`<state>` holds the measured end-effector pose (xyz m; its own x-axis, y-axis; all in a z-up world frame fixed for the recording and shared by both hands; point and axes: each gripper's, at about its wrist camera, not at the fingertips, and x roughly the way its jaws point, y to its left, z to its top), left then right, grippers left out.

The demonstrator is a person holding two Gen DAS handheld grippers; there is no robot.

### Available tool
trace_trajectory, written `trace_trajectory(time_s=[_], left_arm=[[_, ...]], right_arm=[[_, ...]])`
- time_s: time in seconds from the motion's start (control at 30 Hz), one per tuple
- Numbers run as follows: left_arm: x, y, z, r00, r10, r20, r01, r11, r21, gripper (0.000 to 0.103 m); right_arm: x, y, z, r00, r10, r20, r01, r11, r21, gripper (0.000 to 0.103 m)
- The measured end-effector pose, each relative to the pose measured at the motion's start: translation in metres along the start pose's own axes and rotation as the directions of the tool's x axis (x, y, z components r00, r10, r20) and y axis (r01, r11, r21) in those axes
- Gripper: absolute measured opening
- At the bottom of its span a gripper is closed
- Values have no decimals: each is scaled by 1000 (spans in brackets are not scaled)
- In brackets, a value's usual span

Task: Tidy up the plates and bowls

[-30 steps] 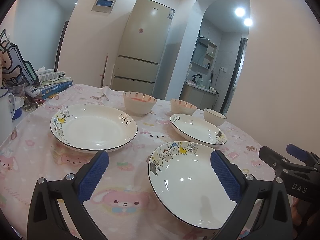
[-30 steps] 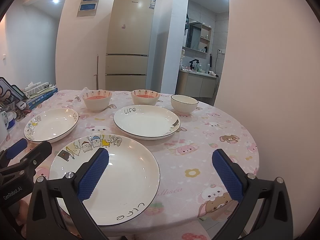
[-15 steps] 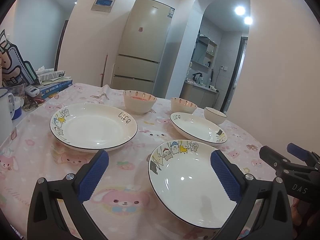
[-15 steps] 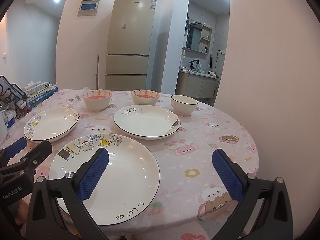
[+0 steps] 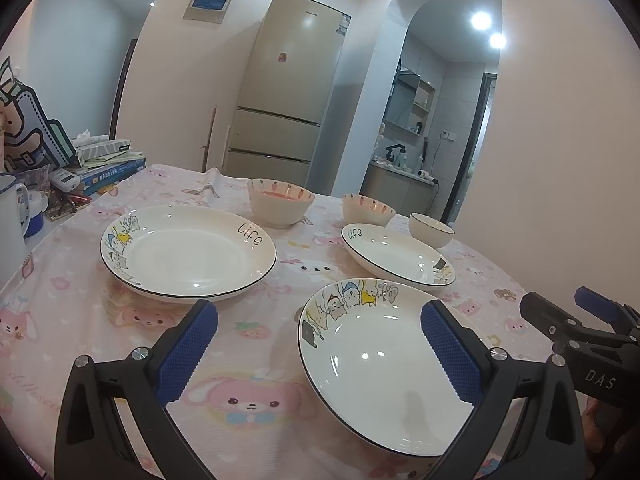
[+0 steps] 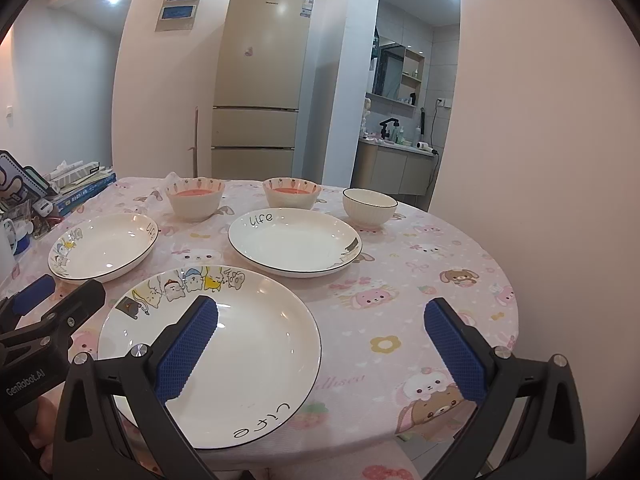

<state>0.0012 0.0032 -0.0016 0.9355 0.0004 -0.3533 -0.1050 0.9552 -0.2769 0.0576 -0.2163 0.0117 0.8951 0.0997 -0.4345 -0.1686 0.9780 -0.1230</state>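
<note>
Round table [image 6: 460, 264], pink bunny cloth – fridge [image 6: 262, 80] behind; left tongs [image 5: 320, 346], right tongs [image 6: 320, 344] both released, empty.

A home dining room.
A fridge [image 6: 260, 80] stands behind the cartoon-cloth tabletop [image 6: 432, 264], with a washroom sink [image 6: 394, 148] through the archway [image 6: 416, 40].

The table [image 5: 72, 280] is viewed low from its near edge by both wrist cameras, faced toward the far fridge [image 6: 260, 80]. The nearest plate [image 5: 380, 360] [image 6: 224, 352] is shared, seen closely.
</note>
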Motion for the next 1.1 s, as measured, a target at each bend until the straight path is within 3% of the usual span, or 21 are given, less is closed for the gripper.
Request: trace_trajectory(time_s=[1.1], left_arm=[[-1, 3, -1, 1000, 16, -2, -16, 1000, 6, 103]], right_arm=[[1, 6, 2, 1000, 4, 4, -4, 1000, -5, 103]])
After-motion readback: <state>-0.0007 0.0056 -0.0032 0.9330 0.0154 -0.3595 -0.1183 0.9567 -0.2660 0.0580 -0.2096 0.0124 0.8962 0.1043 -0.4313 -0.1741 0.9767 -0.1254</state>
